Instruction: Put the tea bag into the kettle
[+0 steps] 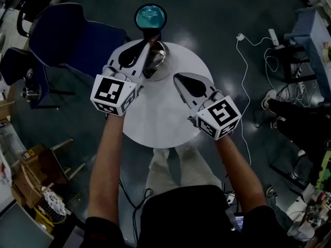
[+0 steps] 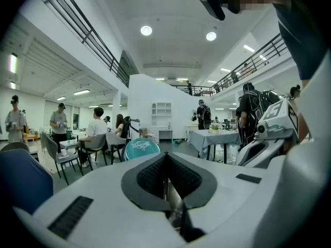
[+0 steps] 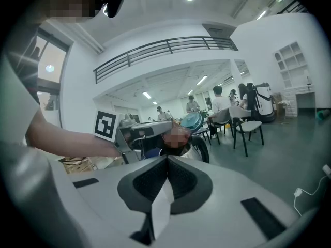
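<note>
A steel kettle [image 1: 158, 61] with a dark handle stands at the far edge of the round white table [image 1: 155, 120]; in the right gripper view the kettle [image 3: 194, 148] shows just past the jaws. My left gripper [image 1: 147, 46] is over the kettle's left rim, shut on a thin shiny piece [image 2: 175, 203] that looks like the kettle's lid. My right gripper [image 1: 177, 78] hovers over the table right of the kettle. It is shut on a white paper tea bag [image 3: 161, 203], which sits between the jaws [image 3: 166, 161] and is hidden in the head view.
A teal round stool [image 1: 150, 16] stands just beyond the table. A blue chair [image 1: 67, 37] is at the far left. White cables [image 1: 243, 76] trail on the dark floor to the right. People sit and stand in the hall behind.
</note>
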Motion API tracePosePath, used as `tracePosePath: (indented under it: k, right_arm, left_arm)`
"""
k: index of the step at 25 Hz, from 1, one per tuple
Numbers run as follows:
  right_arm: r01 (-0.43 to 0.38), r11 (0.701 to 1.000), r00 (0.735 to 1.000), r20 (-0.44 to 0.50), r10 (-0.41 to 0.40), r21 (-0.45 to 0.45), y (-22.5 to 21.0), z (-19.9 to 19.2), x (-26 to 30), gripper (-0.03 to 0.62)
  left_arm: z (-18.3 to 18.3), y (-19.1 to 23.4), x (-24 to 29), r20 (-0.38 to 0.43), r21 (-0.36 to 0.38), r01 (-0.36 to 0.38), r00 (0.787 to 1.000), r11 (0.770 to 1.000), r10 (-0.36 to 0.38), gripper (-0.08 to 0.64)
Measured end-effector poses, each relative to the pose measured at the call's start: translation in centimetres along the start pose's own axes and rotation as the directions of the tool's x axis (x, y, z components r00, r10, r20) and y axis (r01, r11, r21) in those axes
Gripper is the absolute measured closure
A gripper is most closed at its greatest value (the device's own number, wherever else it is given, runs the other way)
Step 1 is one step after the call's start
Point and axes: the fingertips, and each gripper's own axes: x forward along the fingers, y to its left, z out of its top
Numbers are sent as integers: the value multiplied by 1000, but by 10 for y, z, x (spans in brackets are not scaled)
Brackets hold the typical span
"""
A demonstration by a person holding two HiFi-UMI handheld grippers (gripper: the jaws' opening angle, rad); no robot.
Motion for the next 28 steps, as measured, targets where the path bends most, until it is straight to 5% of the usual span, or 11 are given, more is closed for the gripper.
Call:
tracePosePath:
  k: [5,28]
  right_arm:
    - [3,1000,1000,-9,-3,1,1,-3,1,575]
    - [17,1000,999,-38,-16,25,-2,-22,1,575]
  left_arm:
    - [4,0,-2,69,-8,14,998,1000,-13,541]
    - [-28,1,3,-44,-4,13,999,1000,-13,543]
